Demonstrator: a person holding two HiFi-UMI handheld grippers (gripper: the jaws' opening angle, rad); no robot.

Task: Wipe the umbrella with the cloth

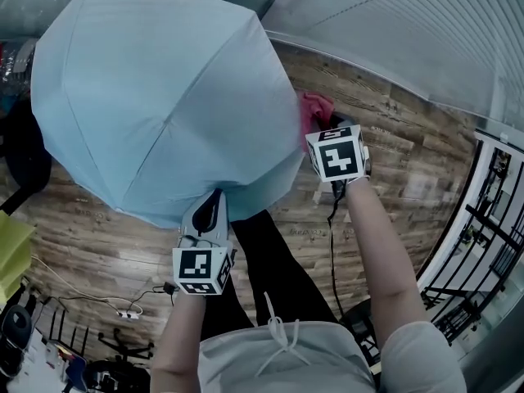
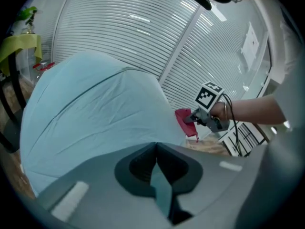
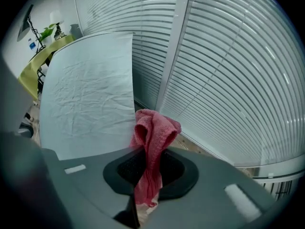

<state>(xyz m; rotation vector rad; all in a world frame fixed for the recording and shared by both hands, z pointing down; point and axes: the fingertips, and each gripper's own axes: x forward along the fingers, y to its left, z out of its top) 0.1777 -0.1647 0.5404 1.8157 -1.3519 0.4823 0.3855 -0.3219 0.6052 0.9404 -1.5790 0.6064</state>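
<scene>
The open pale-blue umbrella fills 11 o'clock, its hem pinched tight in the left gripper at 6 o'clock. The right gripper, clamped on the soft red cloth, sits at its 3 o'clock edge. Canopy looks light and yielding; I'd press gently.

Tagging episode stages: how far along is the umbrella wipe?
Done: the umbrella is open, the left gripper is shut on its canopy edge, and the right gripper is shut on the red cloth. In hand: the cloth is at the canopy's rim; I can't confirm contact. Left: seemingly the whole wipe, as the panels show no wiping marks.
</scene>
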